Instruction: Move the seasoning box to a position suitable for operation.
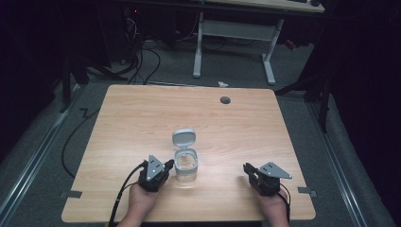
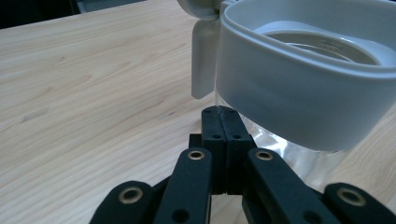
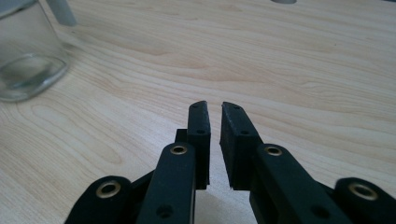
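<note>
Clear glass jar (image 1: 186,166) with a pale grey collar around its mouth and a flip lid (image 1: 183,137) of the same grey, hinged at the far side and standing open. In the high view the jar stands upright on the wooden worktop (image 1: 142,118), near the person's edge and slightly left of centre. No contents can be made out through the glass; in the right gripper view its thick base (image 3: 25,77) looks transparent down to the wood grain.

Left tongs (image 1: 166,166): closed on nothing, the two black pads pressed flat together in the left gripper view (image 2: 223,140), their tips just beside the jar's wall (image 2: 299,88) below the collar; contact cannot be judged. Right tongs (image 1: 248,169): slightly parted with a narrow gap and nothing between them (image 3: 214,135), held low over bare wood, well apart from the jar on its right.

The worktop carries a small round grommet hole (image 1: 225,100) near its far edge. Wide free surface lies beyond and to either side of the jar; the near edge runs close under both hands. Past the far edge, the floor with cables (image 1: 142,61) and the white legs of another desk (image 1: 234,45).
</note>
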The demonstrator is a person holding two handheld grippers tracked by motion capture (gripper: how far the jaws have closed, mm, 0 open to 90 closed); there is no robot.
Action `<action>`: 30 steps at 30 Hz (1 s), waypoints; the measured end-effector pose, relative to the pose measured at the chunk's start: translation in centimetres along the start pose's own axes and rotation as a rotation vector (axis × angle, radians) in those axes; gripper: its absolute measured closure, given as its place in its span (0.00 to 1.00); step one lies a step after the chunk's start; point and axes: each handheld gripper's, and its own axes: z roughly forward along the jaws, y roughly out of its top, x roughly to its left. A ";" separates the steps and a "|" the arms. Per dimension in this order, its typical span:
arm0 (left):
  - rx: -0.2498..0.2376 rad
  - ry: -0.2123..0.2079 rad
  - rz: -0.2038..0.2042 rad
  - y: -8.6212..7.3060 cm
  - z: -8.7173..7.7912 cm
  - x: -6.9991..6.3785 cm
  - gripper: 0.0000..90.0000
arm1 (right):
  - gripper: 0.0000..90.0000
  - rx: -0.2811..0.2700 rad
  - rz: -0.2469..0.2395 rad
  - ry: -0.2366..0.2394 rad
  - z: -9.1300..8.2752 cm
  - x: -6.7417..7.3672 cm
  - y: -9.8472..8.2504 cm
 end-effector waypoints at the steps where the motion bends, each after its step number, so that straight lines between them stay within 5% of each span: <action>1: 0.000 0.000 0.000 0.0 0.0 0.0 1.00 | 0.92 0.000 0.000 0.000 0.0 0.0 0.0; 7: 0.010 0.001 0.001 -0.1 0.2 0.2 0.97 | 0.89 -0.016 0.018 0.004 -0.1 -0.1 -0.1; 11: 0.013 0.011 -0.019 0.3 -2.2 1.0 0.95 | 0.91 -0.008 0.006 -0.002 0.0 0.3 -0.5; 15: 0.049 -0.071 -0.046 -0.2 -3.6 -0.2 0.98 | 0.92 -0.027 -0.010 0.016 -0.2 1.1 0.1; 23: 0.119 -0.174 -0.031 -2.1 -4.2 -3.0 0.98 | 0.89 -0.026 -0.032 0.070 1.5 2.8 2.3; 30: 0.122 -0.144 -0.043 -2.4 -2.9 -2.8 0.99 | 0.88 -0.032 -0.049 0.073 2.4 3.7 3.9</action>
